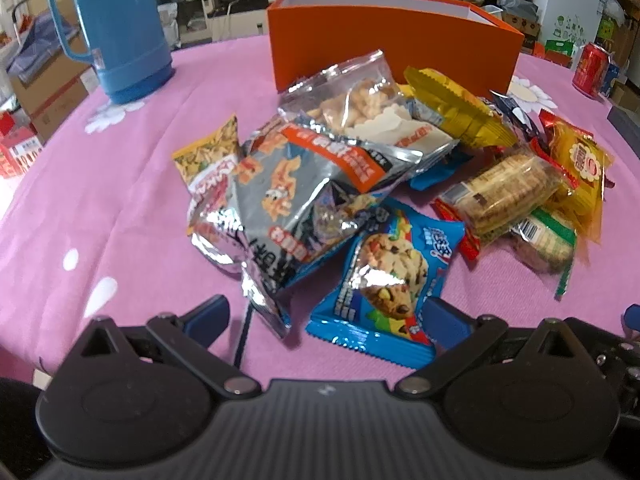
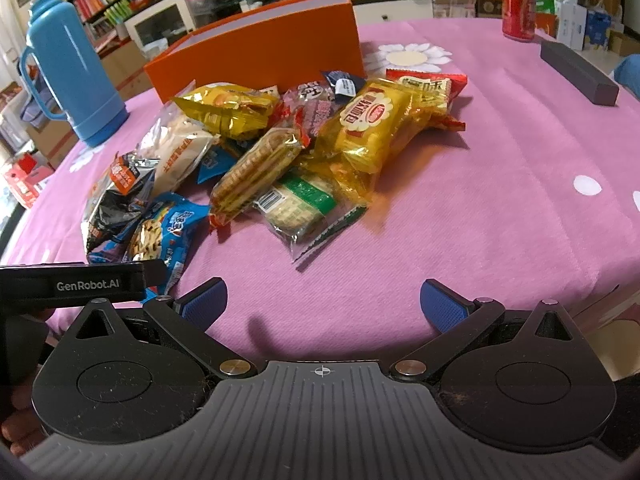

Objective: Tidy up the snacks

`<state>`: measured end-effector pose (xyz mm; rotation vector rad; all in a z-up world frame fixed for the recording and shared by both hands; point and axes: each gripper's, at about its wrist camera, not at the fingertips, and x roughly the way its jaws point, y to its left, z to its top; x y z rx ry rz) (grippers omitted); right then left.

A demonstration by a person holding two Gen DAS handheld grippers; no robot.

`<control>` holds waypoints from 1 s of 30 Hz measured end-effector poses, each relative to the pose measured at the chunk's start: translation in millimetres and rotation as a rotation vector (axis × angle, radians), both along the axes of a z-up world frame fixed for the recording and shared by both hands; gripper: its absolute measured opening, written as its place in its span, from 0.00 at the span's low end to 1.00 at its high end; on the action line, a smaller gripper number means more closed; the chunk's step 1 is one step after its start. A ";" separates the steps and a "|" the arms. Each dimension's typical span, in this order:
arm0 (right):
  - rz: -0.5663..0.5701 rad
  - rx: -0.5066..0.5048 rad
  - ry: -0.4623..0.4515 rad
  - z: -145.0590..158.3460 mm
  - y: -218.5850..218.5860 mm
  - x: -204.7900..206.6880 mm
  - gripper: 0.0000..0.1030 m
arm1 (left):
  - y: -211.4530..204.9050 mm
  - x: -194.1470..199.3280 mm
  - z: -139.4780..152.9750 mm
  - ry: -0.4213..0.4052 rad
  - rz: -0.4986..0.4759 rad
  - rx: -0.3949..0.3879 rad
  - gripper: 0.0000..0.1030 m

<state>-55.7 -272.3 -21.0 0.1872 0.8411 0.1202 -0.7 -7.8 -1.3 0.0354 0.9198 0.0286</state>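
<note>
Orange box [image 1: 394, 36] base hidden behind heaped snack packets [image 1: 328, 184]

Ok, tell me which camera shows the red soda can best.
The right wrist view: the red soda can stands whole and fairly sharp at the table's far edge, right of the orange box. In the left wrist view the can is blurrier, at the far right edge.

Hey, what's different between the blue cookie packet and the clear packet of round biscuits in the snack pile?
The blue cookie packet has an opaque printed wrapper showing a chocolate-chip cookie picture; the round biscuit packet is see-through, so the stacked biscuits themselves show. The cookie packet lies flat on the pink tablecloth at the pile's near edge; the biscuit packet is a tube on its side, resting on other snacks. Both are sealed and outside the orange box.
</note>
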 end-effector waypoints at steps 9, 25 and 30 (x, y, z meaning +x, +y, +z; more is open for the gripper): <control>0.005 0.000 0.008 -1.1 1.6 1.7 0.91 | -2.7 -2.6 4.0 -0.032 -0.011 0.027 0.99; 0.006 0.002 0.007 -1.0 1.5 1.5 0.91 | -4.5 -3.7 4.7 -0.043 -0.014 0.026 0.99; 0.006 0.001 0.004 -1.0 1.0 1.4 0.91 | -4.8 -3.7 4.8 -0.045 -0.019 0.023 0.99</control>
